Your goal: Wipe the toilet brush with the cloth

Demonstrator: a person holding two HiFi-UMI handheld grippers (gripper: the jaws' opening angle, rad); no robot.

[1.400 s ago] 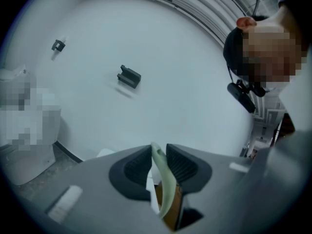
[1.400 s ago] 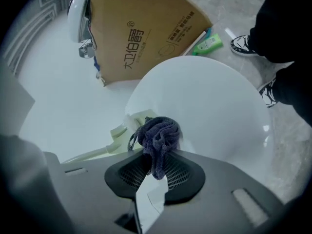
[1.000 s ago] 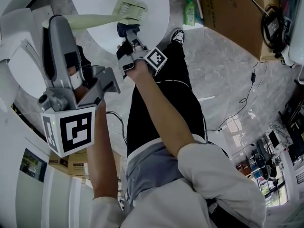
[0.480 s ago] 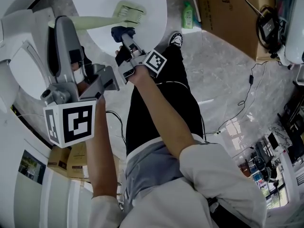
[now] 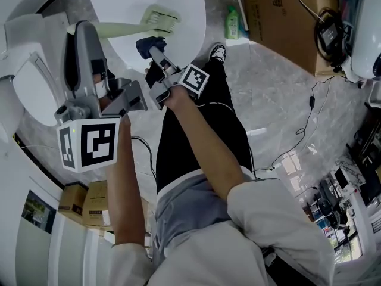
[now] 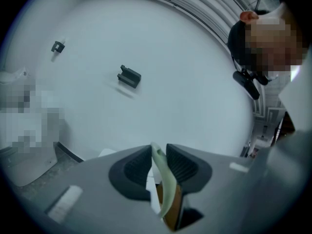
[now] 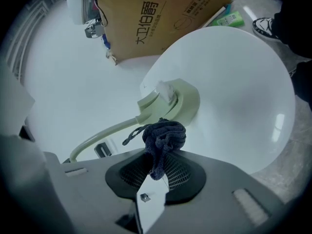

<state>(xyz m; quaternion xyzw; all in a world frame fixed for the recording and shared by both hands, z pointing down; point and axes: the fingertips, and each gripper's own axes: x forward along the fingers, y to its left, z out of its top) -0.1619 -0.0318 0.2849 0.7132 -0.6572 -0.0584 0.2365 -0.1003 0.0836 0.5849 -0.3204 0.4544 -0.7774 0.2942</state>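
While left gripper (image 6: 158,156) is pinching pale-green handle of toilet brush (image 7: 168,101) between jaws, brush head is showing over white round counter (image 7: 243,96); contact unclear. Left forearm is pointing up and forward. Right arm is reaching forward. Right gripper (image 7: 157,168) jaws are clamping bunched dark-blue cloth (image 7: 164,135), just beside brush head.

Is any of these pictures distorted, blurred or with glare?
Head view: edges bend. Left gripper view: fisheye with dark corners; the pale green plastic brush handle looks soft up close. Right gripper view: same fisheye; dark blue knitted cloth sharp, small glare on the white round surface.
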